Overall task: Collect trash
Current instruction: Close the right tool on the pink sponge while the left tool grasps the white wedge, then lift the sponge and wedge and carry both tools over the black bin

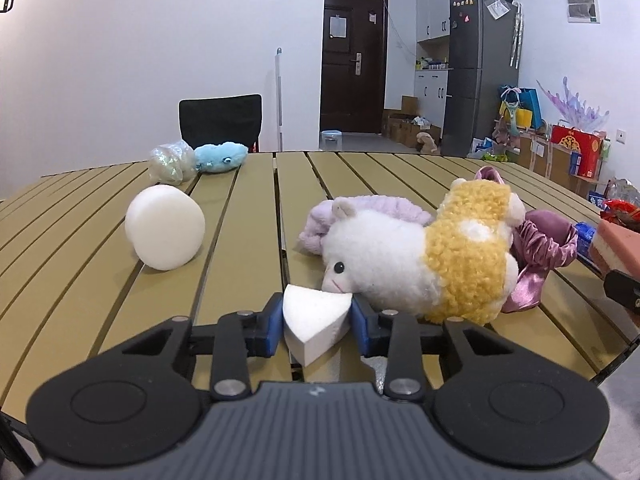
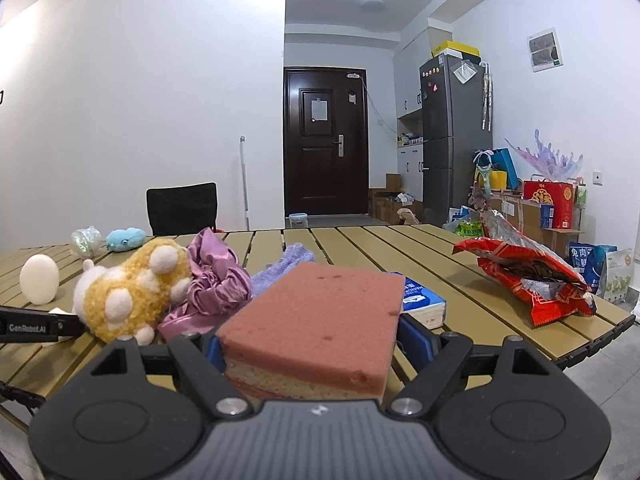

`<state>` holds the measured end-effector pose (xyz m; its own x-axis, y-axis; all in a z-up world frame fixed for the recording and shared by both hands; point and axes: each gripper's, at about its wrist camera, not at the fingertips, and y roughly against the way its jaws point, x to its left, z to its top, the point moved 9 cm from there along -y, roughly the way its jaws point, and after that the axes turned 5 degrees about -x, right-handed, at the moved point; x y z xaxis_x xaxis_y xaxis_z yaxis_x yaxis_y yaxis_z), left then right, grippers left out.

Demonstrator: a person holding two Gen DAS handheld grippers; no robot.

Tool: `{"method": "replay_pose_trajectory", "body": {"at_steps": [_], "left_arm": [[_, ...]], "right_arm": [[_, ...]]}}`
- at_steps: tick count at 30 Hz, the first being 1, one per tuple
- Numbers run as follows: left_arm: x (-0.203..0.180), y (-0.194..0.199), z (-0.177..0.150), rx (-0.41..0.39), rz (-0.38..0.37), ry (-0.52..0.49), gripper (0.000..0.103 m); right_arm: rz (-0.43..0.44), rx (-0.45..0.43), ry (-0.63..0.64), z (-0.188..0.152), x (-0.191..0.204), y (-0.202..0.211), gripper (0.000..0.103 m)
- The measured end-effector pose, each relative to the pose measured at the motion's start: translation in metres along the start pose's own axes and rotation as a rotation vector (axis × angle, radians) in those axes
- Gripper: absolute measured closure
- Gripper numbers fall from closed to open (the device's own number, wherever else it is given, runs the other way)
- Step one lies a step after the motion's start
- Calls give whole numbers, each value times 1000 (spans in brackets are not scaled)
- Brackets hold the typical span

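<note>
Left gripper [image 1: 318, 322] is clamped on a white foam wedge [image 1: 314, 326] — blue pads pressing both flat sides, wedge tip pointing back toward the camera, its broad end touching the snout of the plush sheep [image 1: 404, 260]. The wedge sits low over the slatted table [image 1: 240, 240]; can't tell whether it is lifted clear. Right gripper [image 2: 310, 350] is gripping a pink sponge block [image 2: 316, 320], long axis running straight out along the fingers, the block filling the jaws.

Both hands look loaded, so the next pickup probably waits on a drop-off; no bin is visible in either view.

Remaining trash, my guess: the red snack bag [image 2: 528, 280] lies forward and right of the right gripper, well apart, long side across its line of approach — right hand nearer. The white foam disc [image 1: 165, 227] stands on edge forward-left of the left gripper, left hand nearer. A crumpled clear wrapper [image 1: 170, 160] sits at the far edge beside the blue plush [image 1: 220, 156].
</note>
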<state>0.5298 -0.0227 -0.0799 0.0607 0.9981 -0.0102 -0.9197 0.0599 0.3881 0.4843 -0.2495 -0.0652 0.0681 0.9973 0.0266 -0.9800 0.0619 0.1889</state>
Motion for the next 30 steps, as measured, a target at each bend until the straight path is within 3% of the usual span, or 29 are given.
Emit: {"method": "replay_pose_trajectory", "body": {"at_steps": [7,21,30], "left_arm": [[2,15,2,-9,-5,21,68],[8,83,4,-70,-16,41,68],[17,124,-13,-66,-10,59,68]], "right_arm": [[19,7,-10,-1,3,10,21],[65,-36,-16,7,16,58,22],[79,-11,-46,-6,18,89,22]]}}
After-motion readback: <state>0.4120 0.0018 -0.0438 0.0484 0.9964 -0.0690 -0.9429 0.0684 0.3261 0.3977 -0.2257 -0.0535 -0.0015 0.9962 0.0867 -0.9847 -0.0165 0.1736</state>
